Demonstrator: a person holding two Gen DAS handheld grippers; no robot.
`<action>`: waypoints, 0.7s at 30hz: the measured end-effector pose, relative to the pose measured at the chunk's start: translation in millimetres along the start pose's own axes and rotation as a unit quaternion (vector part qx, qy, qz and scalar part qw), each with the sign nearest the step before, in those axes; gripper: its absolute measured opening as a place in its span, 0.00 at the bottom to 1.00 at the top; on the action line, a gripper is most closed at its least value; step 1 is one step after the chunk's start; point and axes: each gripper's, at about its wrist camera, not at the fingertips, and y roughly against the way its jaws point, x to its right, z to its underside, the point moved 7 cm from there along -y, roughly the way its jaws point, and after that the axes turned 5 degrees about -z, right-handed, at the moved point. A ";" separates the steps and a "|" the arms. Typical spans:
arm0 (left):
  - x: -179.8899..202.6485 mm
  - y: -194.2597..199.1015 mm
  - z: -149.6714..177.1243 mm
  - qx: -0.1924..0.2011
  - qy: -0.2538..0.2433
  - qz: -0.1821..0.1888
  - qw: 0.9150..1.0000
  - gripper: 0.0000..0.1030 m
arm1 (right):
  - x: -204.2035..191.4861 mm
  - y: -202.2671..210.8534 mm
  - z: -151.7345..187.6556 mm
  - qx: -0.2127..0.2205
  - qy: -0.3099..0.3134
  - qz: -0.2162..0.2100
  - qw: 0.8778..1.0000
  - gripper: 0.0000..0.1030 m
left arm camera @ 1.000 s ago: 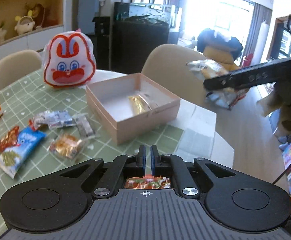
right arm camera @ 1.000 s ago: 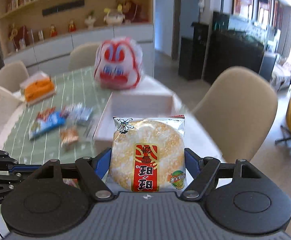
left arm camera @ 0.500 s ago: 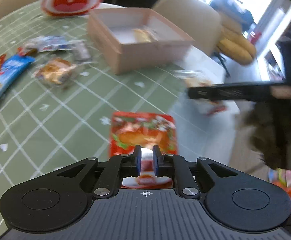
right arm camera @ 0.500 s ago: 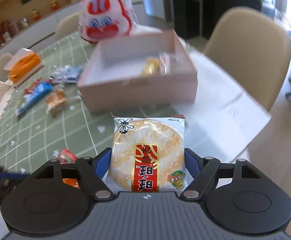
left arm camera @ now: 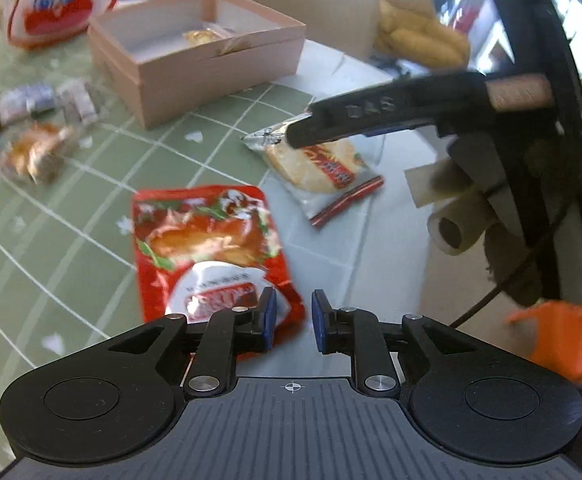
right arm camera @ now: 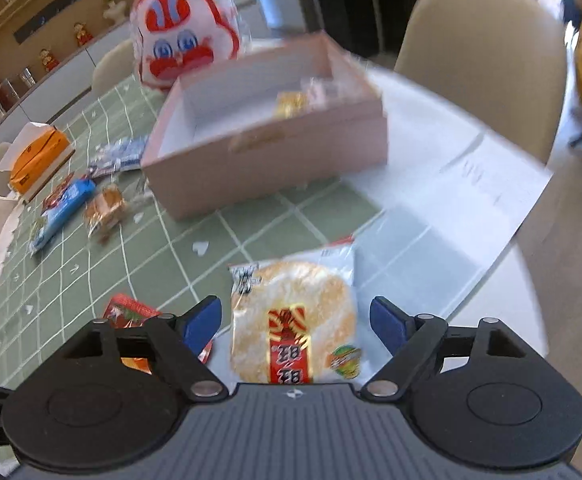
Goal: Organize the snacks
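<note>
Lying flat on the green checked counter (right arm camera: 103, 264), the clear-wrapped round rice cracker with its red label (right arm camera: 293, 320) sits between the right gripper (right arm camera: 295, 322), whose blue-padded fingers (right arm camera: 201, 320) are spreading and press on nothing. Just beside it rests the glossy red foil snack packet (left arm camera: 207, 248), below the left gripper (left arm camera: 293, 314); its fingers (left arm camera: 267, 312) are parting too, with only bare counter seen in the gap. Both releases are best finished fully clear, the fingers lifted straight off so no wrapper is dragged. The open pink cardboard box (right arm camera: 267, 148), well apart beyond, already holds a gold-wrapped sweet (right arm camera: 291, 104). Motion blur smears the box and the small packets (left arm camera: 35, 148) to its left; the red packet's lower edge is hidden behind the left gripper.
</note>
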 end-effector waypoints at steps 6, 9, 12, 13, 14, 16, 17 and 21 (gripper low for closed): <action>-47.2 29.8 1.5 0.051 0.090 0.010 0.995 0.21 | -22.6 35.6 10.1 -0.012 0.011 -0.046 0.999 0.79; -75.5 29.8 4.5 0.052 0.126 0.001 0.991 0.21 | -47.3 38.6 28.8 -0.044 0.025 -0.089 0.995 0.54; -94.3 25.5 6.2 0.055 0.175 0.011 0.983 0.21 | -69.4 26.7 46.4 -0.075 0.043 -0.099 0.991 0.38; -98.5 24.3 6.8 0.056 0.186 0.010 0.981 0.21 | -72.4 21.2 50.6 -0.083 0.049 -0.086 0.992 0.33; -101.5 23.5 7.2 0.057 0.192 0.008 0.980 0.21 | -74.1 15.1 55.2 -0.092 0.058 -0.068 0.992 0.30; -105.4 21.3 8.3 0.057 0.198 0.009 0.979 0.21 | -72.4 6.1 61.4 -0.106 0.061 -0.043 0.992 0.27; -104.6 21.2 9.8 0.056 0.198 0.012 0.979 0.21 | -70.4 4.8 62.9 -0.108 0.053 -0.044 0.992 0.27; -102.6 7.9 13.0 0.044 0.203 0.053 0.977 0.21 | -69.7 4.2 65.3 -0.105 0.051 -0.043 0.992 0.27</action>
